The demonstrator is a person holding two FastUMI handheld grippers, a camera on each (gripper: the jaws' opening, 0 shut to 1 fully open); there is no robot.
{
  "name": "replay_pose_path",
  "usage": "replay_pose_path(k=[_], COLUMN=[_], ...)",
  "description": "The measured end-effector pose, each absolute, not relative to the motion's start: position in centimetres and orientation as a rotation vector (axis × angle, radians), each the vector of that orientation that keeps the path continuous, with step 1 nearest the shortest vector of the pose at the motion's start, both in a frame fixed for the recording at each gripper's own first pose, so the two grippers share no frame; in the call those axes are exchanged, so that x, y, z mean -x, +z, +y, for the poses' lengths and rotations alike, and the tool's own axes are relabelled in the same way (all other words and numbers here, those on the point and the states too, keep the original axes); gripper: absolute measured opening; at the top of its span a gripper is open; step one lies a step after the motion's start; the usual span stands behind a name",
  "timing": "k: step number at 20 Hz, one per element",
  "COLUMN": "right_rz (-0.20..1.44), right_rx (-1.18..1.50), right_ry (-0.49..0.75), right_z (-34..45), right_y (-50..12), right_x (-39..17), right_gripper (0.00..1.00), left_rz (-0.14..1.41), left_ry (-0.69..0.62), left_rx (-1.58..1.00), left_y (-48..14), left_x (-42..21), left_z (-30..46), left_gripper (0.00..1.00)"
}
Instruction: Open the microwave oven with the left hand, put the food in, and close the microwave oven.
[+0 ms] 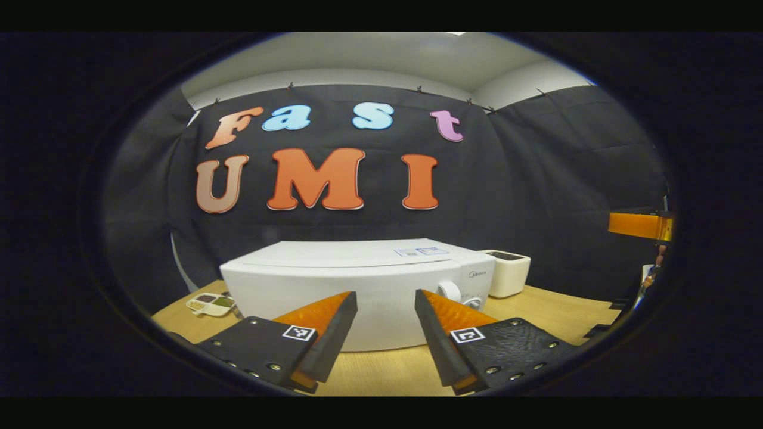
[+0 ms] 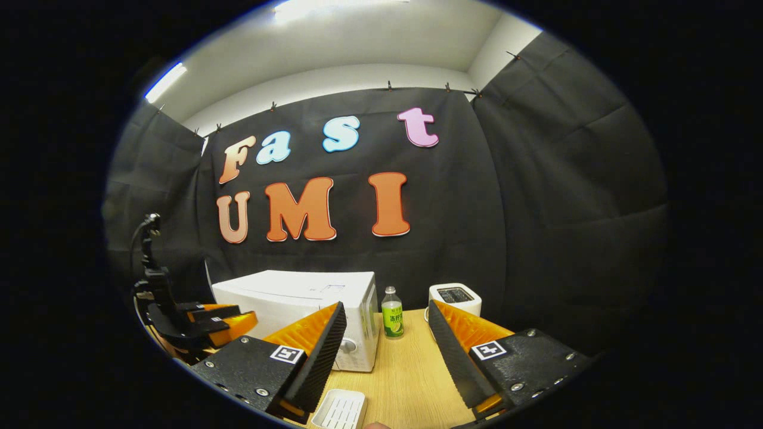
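The white microwave stands on the wooden table with its door closed and its two knobs at the right of its front. My left gripper hovers just in front of the door, open, with nothing between its orange fingers. A small compartment plate of food lies on the table left of the microwave. In the right gripper view the microwave is ahead to the left. My right gripper is open and empty above the table. The left gripper shows at the left, in front of the microwave.
A white toaster stands right of the microwave, with a green-labelled bottle between the two. A white ribbed tray lies on the table just under my right gripper. An orange part of the right gripper shows at the far right.
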State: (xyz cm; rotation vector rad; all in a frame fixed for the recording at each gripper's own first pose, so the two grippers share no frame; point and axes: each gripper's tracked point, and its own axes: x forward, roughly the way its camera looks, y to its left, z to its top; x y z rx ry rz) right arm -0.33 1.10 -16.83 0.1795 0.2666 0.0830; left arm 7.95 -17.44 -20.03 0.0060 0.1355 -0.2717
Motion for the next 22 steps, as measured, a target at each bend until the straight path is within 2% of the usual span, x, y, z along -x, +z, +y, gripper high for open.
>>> replay_pose_path(k=[1, 2, 5, 9, 13, 15, 22], right_rz=[0.261, 0.256, 0.225, 0.168, 0.134, 0.133, 0.119], right_rx=[-0.176, -0.176, -0.166, -0.15, -0.137, -0.138, -0.168], right_ry=[0.087, 0.091, 0.106, 0.125, 0.146, 0.138, 0.151], right_z=[1.4, 1.6, 2.4, 3.6, 4.8, 5.0, 5.6], right_y=[-16.1, -15.3, -12.9, -9.1, -6.2, -5.3, -3.6], right_x=[0.1, -0.2, -0.8, -1.5, -1.9, -2.2, -3.1], right_gripper=[0.87, 0.87, 0.87, 0.87, 0.88, 0.88, 0.87], left_rz=[0.117, 0.098, 0.048, 0.023, -0.001, -0.022, -0.047], left_ry=[-0.245, -0.223, -0.157, -0.024, 0.048, 0.098, 0.143], left_rx=[-0.017, -0.023, -0.027, -0.063, -0.059, -0.077, -0.11], left_y=[-18.4, -16.6, -12.0, -7.4, -3.5, -1.5, 1.2], left_x=[-7.4, -6.7, -5.0, -2.9, -1.4, -0.9, -0.5], left_z=[-15.9, -14.4, -10.2, -4.1, 0.4, 2.7, 4.8], left_gripper=[0.71, 0.8, 0.81, 0.87, 0.85, 0.87, 0.85])
